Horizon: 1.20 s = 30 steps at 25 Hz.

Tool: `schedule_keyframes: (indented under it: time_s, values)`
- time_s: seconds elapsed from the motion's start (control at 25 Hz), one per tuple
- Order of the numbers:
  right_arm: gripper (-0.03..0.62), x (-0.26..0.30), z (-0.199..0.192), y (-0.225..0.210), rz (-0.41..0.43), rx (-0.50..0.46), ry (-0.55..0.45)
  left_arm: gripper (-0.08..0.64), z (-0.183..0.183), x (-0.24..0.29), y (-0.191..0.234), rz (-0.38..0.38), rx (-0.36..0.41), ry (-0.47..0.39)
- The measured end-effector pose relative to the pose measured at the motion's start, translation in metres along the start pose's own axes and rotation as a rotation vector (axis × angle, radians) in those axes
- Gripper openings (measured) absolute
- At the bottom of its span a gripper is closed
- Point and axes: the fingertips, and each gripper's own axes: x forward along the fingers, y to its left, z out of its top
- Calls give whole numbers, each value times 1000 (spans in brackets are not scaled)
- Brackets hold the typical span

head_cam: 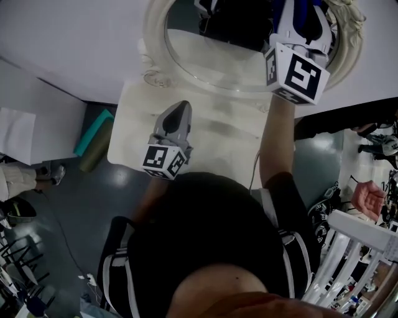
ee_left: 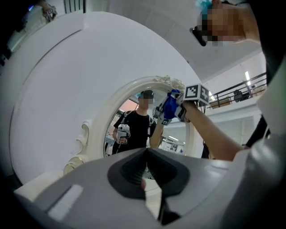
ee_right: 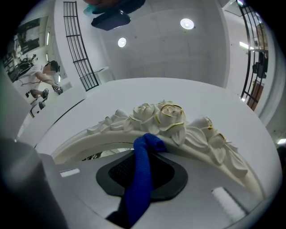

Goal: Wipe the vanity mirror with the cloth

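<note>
The blue cloth [ee_right: 139, 192] runs up between the jaws of the right gripper [ee_right: 144, 172], which are clenched on it. Its folded tip juts just past the jaw tips and touches the inner edge of the vanity mirror [ee_right: 89, 138] frame, right under the carved rose crest [ee_right: 169, 117] directly ahead of that gripper. In the head view the right gripper [head_cam: 301, 18] is raised at the far upper right of the oval mirror [head_cam: 155, 43], with the cloth [head_cam: 306, 9] showing as a scrap of blue at its front and its marker cube [head_cam: 297, 74] turned toward the camera. The left gripper view shows the cloth [ee_left: 170, 105] bunched against the upper right of the mirror [ee_left: 117, 107], up and to the right of the left gripper [ee_left: 145, 172], with the person's forearm [ee_left: 214, 134] slanting down from it. The left gripper's jaws are closed together with nothing between them. In the head view this left gripper [head_cam: 176, 110] sits low, well apart from the right one, over the white table [head_cam: 127, 124] just in front of the mirror's lower rim. The glass ahead of it holds the reflection [ee_left: 136, 125] of the person carrying both grippers. To the left gripper's left, past the table's edge and down on the floor, a teal and an olive roll [head_cam: 93, 136] lie side by side.
</note>
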Motion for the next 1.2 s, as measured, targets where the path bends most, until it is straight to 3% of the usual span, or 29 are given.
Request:
schedule_keyframes:
  time_s: [0.36,0.56,1.2]
  values:
    - [70,15,-2,72,148,-270,5,12,-2,-3,9,33,-5,-6]
    - [69,16,-13,115,203,-354,10,12,0,-10,18,64,-6,-11]
    - [69,-13,-87,243,389,-679,13,12,-1,-38,44,126,-6,-2]
